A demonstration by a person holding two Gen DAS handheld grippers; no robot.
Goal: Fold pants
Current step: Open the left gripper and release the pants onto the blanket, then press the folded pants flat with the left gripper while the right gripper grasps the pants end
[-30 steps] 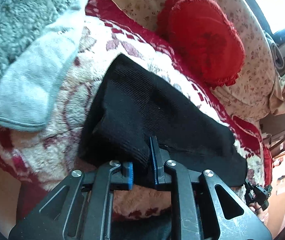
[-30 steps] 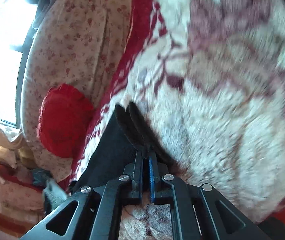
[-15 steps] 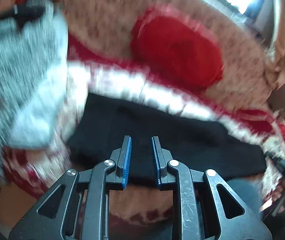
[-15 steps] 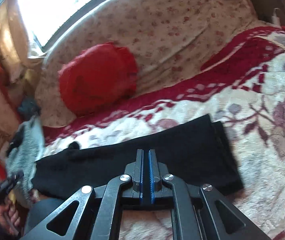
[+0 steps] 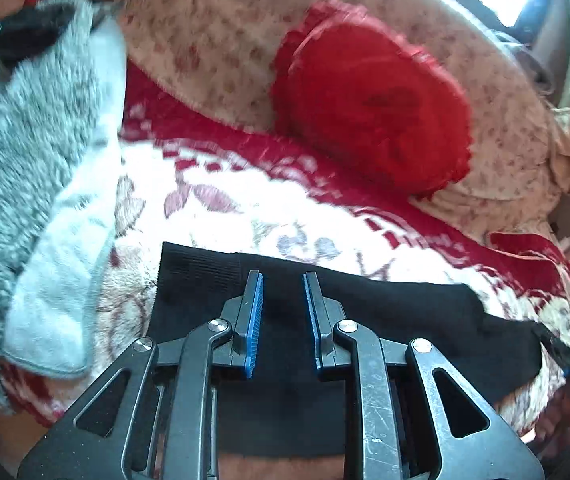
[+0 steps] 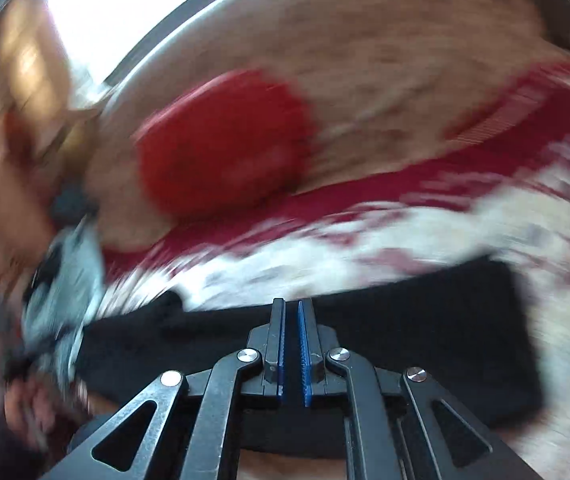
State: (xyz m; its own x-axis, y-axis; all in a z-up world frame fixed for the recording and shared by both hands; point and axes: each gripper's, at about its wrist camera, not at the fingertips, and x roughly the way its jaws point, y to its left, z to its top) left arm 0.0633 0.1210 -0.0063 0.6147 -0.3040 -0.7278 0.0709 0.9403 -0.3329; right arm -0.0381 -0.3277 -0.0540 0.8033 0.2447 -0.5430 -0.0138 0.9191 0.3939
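Observation:
The black pants [image 5: 385, 312] lie folded in a long flat strip across the white and red floral blanket [image 5: 245, 200]. In the left wrist view my left gripper [image 5: 283, 284] is open and empty, raised over the left part of the strip. In the right wrist view, which is blurred, the pants [image 6: 425, 320] also show as a long dark strip. My right gripper [image 6: 291, 308] hovers over their middle with its blue pads nearly together, a thin gap between them, and nothing in them.
A round red cushion [image 5: 369, 108] leans on the floral sofa back [image 5: 213, 40]. A grey fluffy blanket [image 5: 25, 160] is piled at the left. The other gripper [image 5: 569, 356] and a hand show at the pants' right end.
Both grippers have let go of the pants and drawn back and up. The pants now lie flat as a strip. The left jaws have opened wider; the right view is swinging.

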